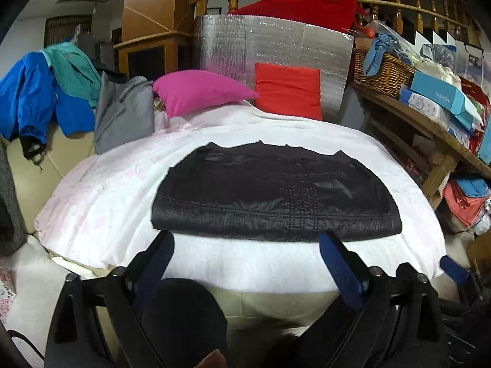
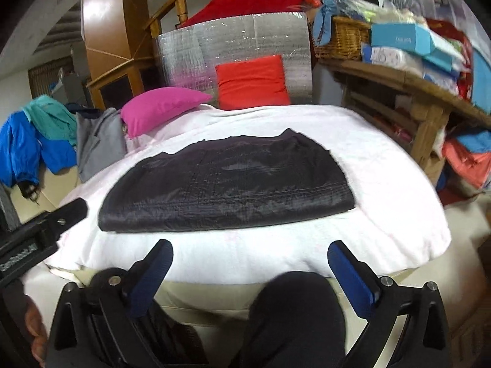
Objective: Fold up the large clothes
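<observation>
Jacket [image 1: 276, 193] lies folded flat on my white quilt [image 1: 245, 263]. Left hand-held gripper [image 1: 245, 245] and right hand-held gripper [image 2: 250, 254] are both released, grasping nothing.

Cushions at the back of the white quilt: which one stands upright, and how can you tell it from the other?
The red cushion stands upright, leaning against the silver foil board. The pink cushion lies flat on the white quilt, to its left.

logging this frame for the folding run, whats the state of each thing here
black garment: folded flat on the white quilt, free of both grippers
white quilt: spread out under the garment
left gripper: open, empty
right gripper: open, empty
pink pillow: lying at the quilt's far edge
red pillow: propped upright against the silver panel
blue jacket: draped, unfolded
</observation>
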The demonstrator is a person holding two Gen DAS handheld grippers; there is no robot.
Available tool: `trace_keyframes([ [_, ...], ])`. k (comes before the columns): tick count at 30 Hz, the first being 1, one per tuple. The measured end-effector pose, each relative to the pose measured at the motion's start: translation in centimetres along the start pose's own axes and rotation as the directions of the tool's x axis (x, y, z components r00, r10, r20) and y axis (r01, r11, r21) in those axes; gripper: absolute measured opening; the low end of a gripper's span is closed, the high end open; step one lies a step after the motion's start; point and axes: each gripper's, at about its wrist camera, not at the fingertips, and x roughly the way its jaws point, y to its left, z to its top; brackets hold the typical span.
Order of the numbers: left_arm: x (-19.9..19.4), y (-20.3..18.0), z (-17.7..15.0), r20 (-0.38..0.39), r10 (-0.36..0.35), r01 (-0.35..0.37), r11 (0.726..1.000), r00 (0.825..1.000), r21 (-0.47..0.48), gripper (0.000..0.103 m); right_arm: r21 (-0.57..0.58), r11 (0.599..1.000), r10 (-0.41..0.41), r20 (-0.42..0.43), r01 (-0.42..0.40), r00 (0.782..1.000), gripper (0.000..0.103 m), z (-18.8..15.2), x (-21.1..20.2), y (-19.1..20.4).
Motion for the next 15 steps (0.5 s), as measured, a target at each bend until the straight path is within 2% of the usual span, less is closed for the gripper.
trace_keyframes([
  [3,-0.6,0.1,-0.3,0.015,0.025,-0.025,0.999,1.000,0.021,0.098,-0.022,0.999,-0.041,0.026,0.042,0.999,0.103,0.0,-0.6,0.2],
  [15,-0.1,0.6,-1.1,-0.006,0.028,-0.028,0.999,1.000,0.015,0.098,-0.044,0.996,-0.070,0.056,0.073,0.996,0.103,0.1,-1.1,0.3],
])
